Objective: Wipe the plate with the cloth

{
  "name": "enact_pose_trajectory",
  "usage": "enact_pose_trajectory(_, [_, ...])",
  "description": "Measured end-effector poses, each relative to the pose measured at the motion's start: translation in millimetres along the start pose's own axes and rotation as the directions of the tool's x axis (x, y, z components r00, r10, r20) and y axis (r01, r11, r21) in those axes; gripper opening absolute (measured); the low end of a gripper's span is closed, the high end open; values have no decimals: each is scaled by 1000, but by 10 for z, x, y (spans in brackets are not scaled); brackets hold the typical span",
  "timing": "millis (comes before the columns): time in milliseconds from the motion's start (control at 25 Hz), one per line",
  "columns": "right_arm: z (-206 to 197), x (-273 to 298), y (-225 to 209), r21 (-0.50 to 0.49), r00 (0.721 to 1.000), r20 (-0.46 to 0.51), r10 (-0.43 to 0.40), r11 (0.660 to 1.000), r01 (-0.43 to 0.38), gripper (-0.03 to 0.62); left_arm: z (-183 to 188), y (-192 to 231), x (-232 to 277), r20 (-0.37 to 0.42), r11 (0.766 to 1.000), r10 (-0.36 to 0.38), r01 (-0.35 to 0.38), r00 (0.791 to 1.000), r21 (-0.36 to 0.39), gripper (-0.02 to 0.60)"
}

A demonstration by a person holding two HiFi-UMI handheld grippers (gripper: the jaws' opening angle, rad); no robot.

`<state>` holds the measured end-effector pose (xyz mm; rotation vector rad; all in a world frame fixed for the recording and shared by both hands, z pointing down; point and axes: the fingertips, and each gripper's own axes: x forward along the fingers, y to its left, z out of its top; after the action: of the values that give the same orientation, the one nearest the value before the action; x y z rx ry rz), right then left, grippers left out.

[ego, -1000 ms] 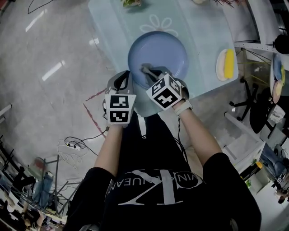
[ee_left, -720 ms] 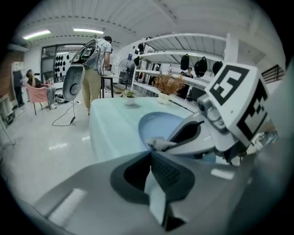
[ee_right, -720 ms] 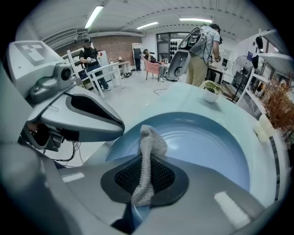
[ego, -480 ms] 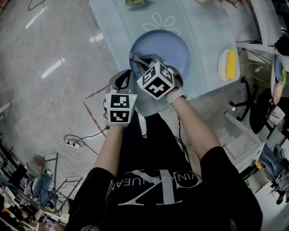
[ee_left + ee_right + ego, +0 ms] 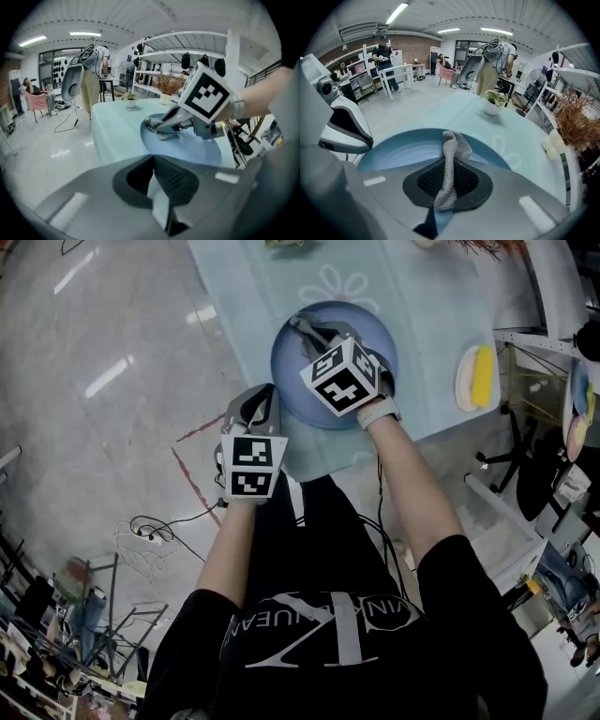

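Head view: right gripper (image 5: 314,334) has swept from the near-left part of the plate (image 5: 291,385) to its far rim, with the cloth (image 5: 302,324) trailing ahead of its fingers.

Left gripper view: the fingers of the left gripper (image 5: 152,161) are together and empty, and the plate lies just ahead of them on the tabletop (image 5: 117,126).

Right gripper view: the fingers are clamped on the cloth, whose free end lies on the plate just ahead. Wiping looks to be mid-stroke.
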<state>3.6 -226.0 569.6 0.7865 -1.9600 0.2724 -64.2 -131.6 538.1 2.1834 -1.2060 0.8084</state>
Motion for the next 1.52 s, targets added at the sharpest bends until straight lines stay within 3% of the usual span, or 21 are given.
enact_pose_trajectory(320, [-491, -190, -449, 61, 990, -68, -124, 990, 128, 34, -13, 33, 9, -3, 1000, -1, 1, 1000, -21, 0])
enact_pose_trajectory(480, [-771, -351, -475, 95, 984, -97, -151, 983, 160, 32, -10, 16, 4, -2, 999, 4, -4, 1000, -32, 0])
enact_pose_trajectory(600, [-882, -429, -392, 64, 979, -125, -159, 984, 167, 32, 0, 14, 10, -2, 999, 4, -4, 1000, -34, 0])
enact_pose_trajectory(800, [-1032, -521, -161, 73, 980, -161, -116, 989, 129, 32, -2, 18, 29, 0, 999, 1, -1, 1000, -48, 0])
enact_pose_trajectory(1080, [-1003, -592, 388, 33, 990, -142, -18, 999, 23, 32, -12, 5, 4, -1, 998, 4, -4, 1000, -56, 0])
enact_pose_trajectory(1320, [-706, -468, 690, 11, 990, -100, 95, 995, -94, 34, -8, 1, 6, 2, 998, 10, -10, 1000, -67, 0])
enact_pose_trajectory(1520, [-372, -281, 745, -56, 990, -66, 122, 990, -126, 34, -23, 14, 1, 3, 997, 11, -11, 1000, -73, 0])
